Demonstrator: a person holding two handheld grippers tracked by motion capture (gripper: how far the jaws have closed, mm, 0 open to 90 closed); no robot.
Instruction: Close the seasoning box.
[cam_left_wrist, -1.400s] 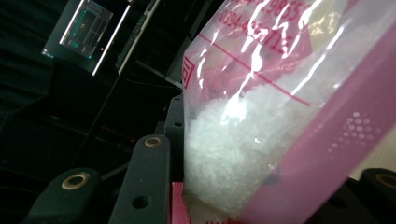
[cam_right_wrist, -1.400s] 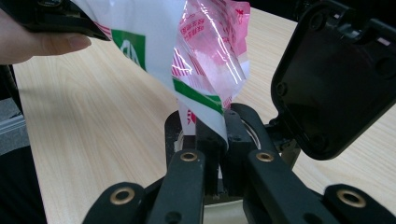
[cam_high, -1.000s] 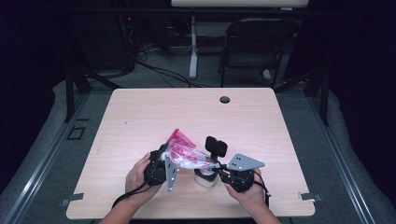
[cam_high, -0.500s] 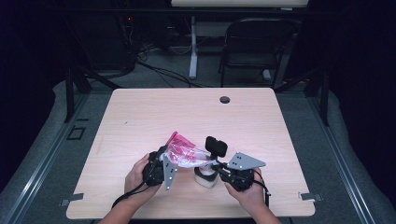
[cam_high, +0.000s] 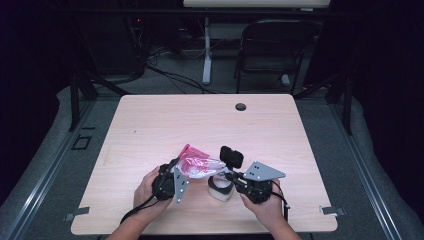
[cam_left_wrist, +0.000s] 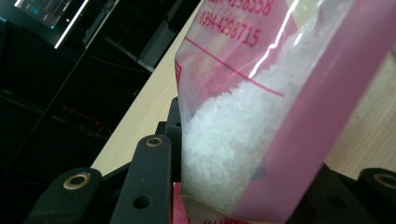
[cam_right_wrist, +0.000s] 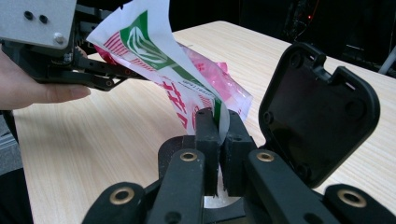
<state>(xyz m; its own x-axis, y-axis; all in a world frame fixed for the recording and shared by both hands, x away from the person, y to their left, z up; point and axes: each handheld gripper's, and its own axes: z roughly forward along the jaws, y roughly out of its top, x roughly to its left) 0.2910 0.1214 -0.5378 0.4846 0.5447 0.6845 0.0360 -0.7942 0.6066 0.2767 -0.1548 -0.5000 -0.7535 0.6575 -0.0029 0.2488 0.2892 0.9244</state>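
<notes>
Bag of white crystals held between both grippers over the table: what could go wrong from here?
1. The right gripper pinches only a thin edge of the bag; that edge could slip or tear.
2. The crystals are heaped at one end near the left gripper; a sudden tilt could send them past the white container onto the table.

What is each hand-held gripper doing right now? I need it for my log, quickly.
Left hand-held gripper: closed on the pink plastic bag of white granules.
Right hand-held gripper: closed on the same bag's edge.
</notes>
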